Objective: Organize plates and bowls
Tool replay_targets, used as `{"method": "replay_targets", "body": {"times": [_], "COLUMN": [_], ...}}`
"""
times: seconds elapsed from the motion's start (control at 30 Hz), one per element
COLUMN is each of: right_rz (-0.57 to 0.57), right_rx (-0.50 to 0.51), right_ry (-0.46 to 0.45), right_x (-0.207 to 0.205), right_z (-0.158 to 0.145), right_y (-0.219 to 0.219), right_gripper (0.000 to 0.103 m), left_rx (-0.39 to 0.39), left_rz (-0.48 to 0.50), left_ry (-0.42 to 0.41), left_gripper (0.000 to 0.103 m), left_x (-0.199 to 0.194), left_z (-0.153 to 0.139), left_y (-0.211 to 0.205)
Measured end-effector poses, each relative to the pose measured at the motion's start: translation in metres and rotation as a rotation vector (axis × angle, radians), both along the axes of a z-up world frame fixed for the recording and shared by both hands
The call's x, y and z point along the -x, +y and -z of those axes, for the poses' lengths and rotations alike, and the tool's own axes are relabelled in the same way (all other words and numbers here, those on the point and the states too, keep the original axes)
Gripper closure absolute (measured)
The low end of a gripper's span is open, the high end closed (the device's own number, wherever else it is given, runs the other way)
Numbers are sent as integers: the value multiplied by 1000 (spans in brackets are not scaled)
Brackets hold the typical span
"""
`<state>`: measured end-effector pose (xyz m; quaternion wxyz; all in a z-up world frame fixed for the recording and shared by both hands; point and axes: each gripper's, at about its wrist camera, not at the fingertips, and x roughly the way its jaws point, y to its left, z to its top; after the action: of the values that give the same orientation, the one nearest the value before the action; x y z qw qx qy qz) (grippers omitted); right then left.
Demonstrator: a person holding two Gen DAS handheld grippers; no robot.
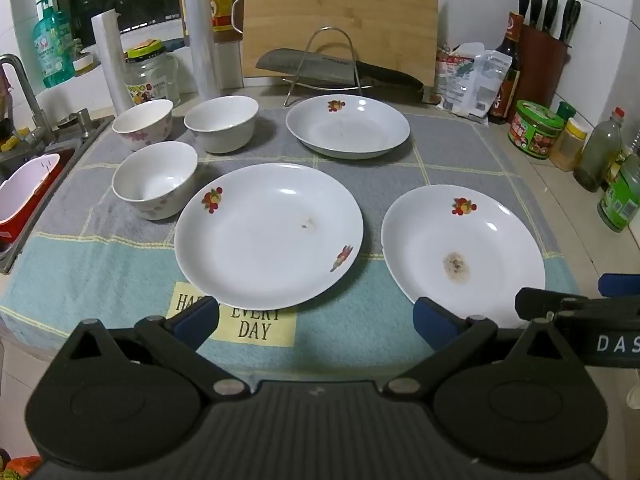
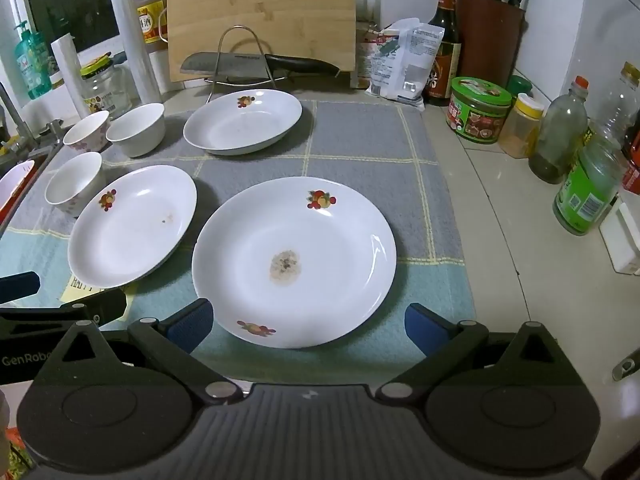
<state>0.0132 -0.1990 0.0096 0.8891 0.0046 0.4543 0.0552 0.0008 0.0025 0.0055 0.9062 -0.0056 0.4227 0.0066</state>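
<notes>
Hovering both tools wide open and empty, left tool (image 1: 316, 318) near the middle plate (image 1: 269, 236), right tool (image 2: 306, 326) near the stained plate (image 2: 294, 262), likely lining up for stacking.

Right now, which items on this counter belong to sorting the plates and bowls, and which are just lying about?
Job items: stained plate, middle plate, far plate, floral bowl, plain bowl, back floral bowl.

Lying about: cleaver, cutting board, glass jar, green tin, knife block, soap bottle.
</notes>
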Motion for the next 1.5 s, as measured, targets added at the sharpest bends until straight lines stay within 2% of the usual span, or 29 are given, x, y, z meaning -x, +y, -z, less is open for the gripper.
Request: {"method": "replay_targets", "body": {"times": [1.5], "right_rz": [8], "right_rx": [1], "right_ry": [-27], "right_x": [2], "right_z": [-8], "right_y": [5], "right_gripper": [0], "left_rx": [12], "left_rz": [-3], "left_ry": [-4], "left_gripper": [1], "left_x": [0], "left_z": [-7], "left_y": [6]}}
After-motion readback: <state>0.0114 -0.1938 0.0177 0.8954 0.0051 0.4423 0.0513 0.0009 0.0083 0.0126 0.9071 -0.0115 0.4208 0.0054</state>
